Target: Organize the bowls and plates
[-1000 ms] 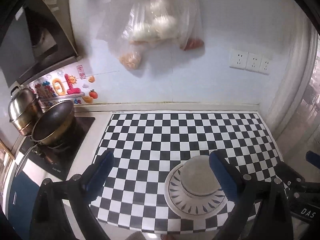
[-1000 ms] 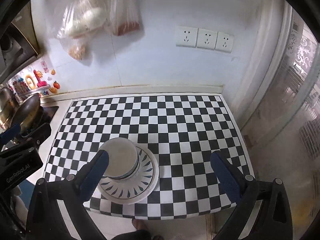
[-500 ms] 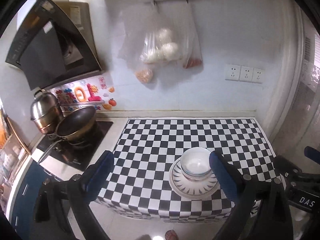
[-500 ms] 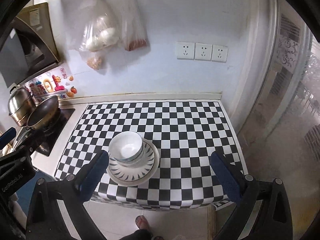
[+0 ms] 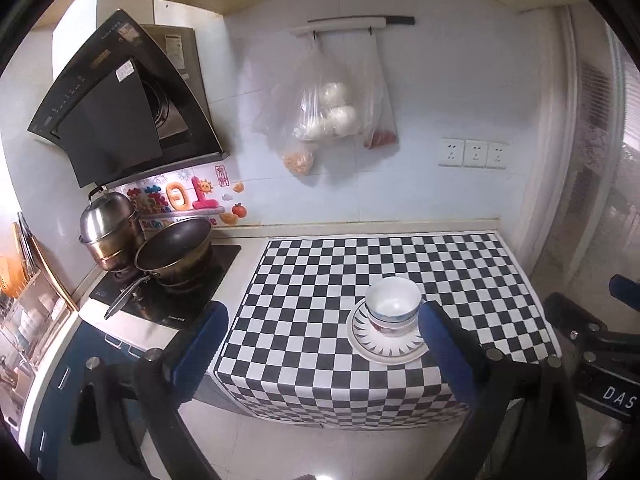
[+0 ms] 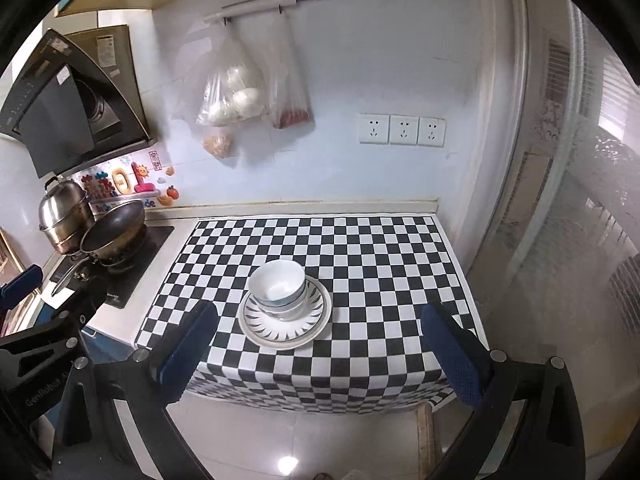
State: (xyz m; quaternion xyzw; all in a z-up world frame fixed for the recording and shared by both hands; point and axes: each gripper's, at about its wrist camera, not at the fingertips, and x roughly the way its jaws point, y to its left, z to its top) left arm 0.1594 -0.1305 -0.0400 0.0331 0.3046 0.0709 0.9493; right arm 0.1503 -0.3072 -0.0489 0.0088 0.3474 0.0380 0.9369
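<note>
**Bowls stacked on the plate, both grippers clear**

The checkered cloth covers the counter and serves as the landmark here. To its left sits the stove, carrying a dark pan and a steel pot, well apart from the crockery. Near the cloth's front edge, left of its middle, rests the patterned plate, flat on the cloth. Stacked bowls stand upright on the plate, toward its rear left, nested so the pile takes one spot rather than several. That looks like the tidy end state the task wants.

The right gripper hangs in front of the cloth's near edge, jaws spread wide and empty. The left gripper is likewise spread wide and holding nothing, off the cloth's front-left corner.
</note>
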